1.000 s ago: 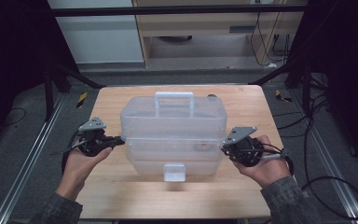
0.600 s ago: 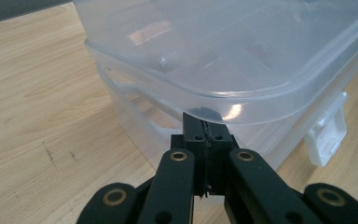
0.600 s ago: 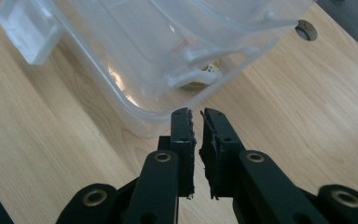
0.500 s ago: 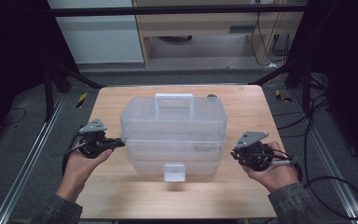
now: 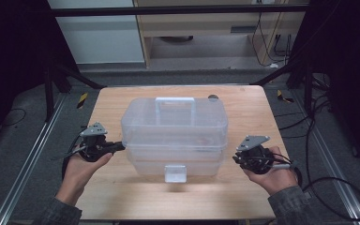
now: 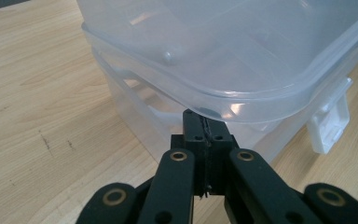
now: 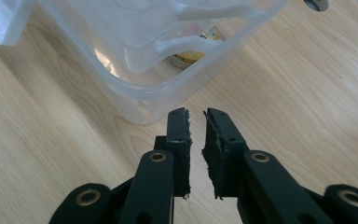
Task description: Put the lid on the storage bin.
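My landmark is the clear plastic storage box [image 5: 174, 136], which sits in the middle of the wooden table [image 5: 243, 197] with its white front latch [image 5: 175, 173] facing me and its handle [image 5: 175, 104] lying flat on the lid. My left gripper [image 5: 120, 146] is clenched, jaws pressed flat together with nothing between them, and its tip is tucked just under the lid's overhanging rim [image 6: 242, 100] at the box's left end. My right gripper [image 5: 236, 160] is off the box, just beside its right end and low over the table; its jaws have just been opening and now stand a little apart with nothing between them, the box's near corner [image 7: 144, 109] a short way ahead of their tips. I judge the job in hand is working the lid loose, the left tip levering from below while the right comes in for its own purchase. To do it well I should bring the right tip under the rim at a matching height on the right end, so both ends rise evenly. The front latch looks down, so I'd check it first. Prying against a fastened latch could skid the light box across the table or flex the lid, so I'd lift slowly. Something small and yellowish [image 7: 190, 56] lies inside, so no jolts.
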Motion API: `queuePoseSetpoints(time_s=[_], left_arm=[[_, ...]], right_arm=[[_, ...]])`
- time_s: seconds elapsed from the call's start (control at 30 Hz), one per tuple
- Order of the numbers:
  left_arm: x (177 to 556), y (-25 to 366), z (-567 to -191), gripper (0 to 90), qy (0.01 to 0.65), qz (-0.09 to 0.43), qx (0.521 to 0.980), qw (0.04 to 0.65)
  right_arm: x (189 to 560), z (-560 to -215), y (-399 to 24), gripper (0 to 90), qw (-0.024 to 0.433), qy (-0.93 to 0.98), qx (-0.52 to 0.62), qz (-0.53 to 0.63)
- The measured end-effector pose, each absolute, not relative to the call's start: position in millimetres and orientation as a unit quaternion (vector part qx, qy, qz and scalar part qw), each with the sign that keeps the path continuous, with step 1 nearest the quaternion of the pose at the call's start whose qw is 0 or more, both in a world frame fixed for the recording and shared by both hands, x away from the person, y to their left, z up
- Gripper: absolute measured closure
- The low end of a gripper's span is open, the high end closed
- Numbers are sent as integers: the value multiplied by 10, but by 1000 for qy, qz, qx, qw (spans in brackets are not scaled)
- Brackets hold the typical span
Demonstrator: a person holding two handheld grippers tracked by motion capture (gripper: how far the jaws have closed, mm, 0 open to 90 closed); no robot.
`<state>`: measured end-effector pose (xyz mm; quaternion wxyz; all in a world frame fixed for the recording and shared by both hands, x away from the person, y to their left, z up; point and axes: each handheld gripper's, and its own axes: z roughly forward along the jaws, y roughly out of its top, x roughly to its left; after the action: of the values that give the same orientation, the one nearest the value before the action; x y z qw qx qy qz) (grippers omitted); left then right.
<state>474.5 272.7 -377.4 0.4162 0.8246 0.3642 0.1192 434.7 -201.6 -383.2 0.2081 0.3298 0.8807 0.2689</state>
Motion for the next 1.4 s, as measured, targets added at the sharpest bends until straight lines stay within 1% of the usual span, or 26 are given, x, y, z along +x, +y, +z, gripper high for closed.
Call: queuePoseSetpoints(time_s=[0.73,1.07,1.3,1.4], left_arm=[[4717,2781,-3867,898,370,116,826,409],[4686,3092,-3951,892,401,133,815,398],[4700,3166,-4004,854,402,167,827,356],[4712,3154,-4021,798,398,185,833,339]], right_arm=[[4433,-4050,-2125,783,195,872,357,271],[4501,-4106,-2168,776,193,868,368,271],[4560,-4151,-2229,742,194,861,383,272],[4589,-4171,-2246,711,195,860,386,272]])
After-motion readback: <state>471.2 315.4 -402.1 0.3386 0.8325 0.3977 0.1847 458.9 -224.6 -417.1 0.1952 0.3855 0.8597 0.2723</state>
